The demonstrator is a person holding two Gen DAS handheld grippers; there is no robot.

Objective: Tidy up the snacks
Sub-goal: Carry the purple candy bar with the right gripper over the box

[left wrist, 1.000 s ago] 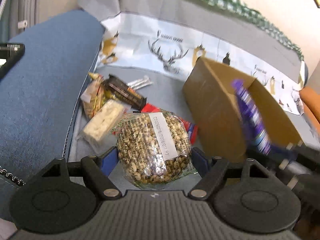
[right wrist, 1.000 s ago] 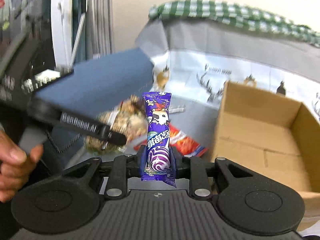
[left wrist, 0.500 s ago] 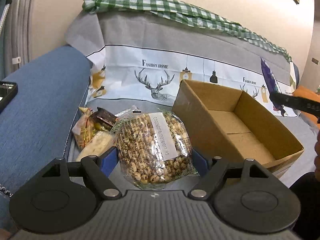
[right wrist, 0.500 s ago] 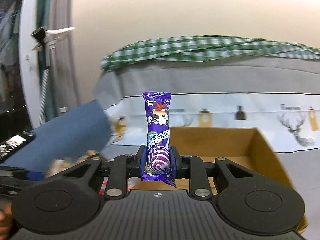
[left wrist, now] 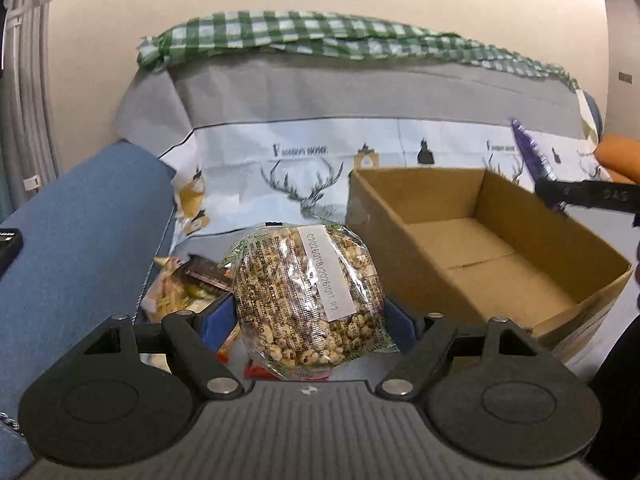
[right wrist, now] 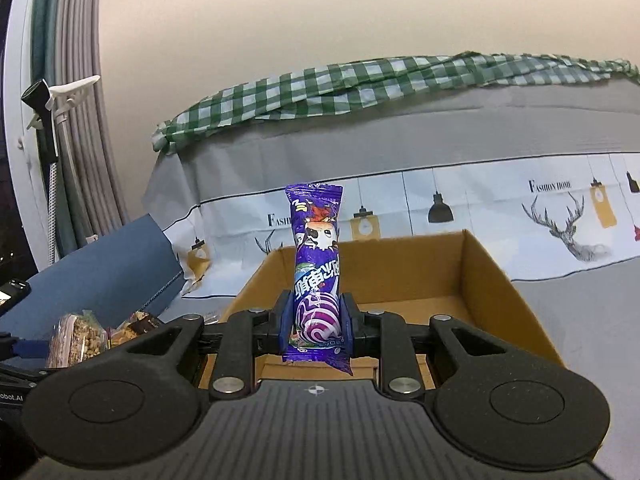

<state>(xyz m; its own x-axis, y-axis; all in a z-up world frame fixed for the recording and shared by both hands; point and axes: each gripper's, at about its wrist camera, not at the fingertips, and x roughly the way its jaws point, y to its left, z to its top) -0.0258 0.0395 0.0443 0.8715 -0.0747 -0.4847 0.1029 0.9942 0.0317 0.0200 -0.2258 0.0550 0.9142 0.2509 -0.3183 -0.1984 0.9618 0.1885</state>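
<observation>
My left gripper [left wrist: 308, 316] is shut on a clear bag of puffed grain [left wrist: 308, 296] with a white label, held above the sofa seat left of the open cardboard box [left wrist: 472, 240]. The box looks empty inside. My right gripper [right wrist: 316, 316] is shut on a purple candy packet [right wrist: 316, 264], held upright over the near edge of the cardboard box [right wrist: 492, 280]. In the left wrist view the purple candy packet [left wrist: 532, 156] and the right gripper's finger show at the far right, above the box's right wall. The bag of puffed grain [right wrist: 76, 336] shows at the lower left of the right wrist view.
Several loose snacks [left wrist: 184, 284] lie on the seat beside the blue sofa arm [left wrist: 80, 240]. A deer-print cover [left wrist: 304, 176] and a green checked cloth [left wrist: 320, 36] drape the backrest. A dark phone [left wrist: 8, 244] rests on the arm. An orange cushion [left wrist: 620, 156] sits far right.
Both grippers rose and tilted up, still gripping. The right one swung with the purple packet from left of the box to over its near edge. The left lifted the grain bag off the pile.
</observation>
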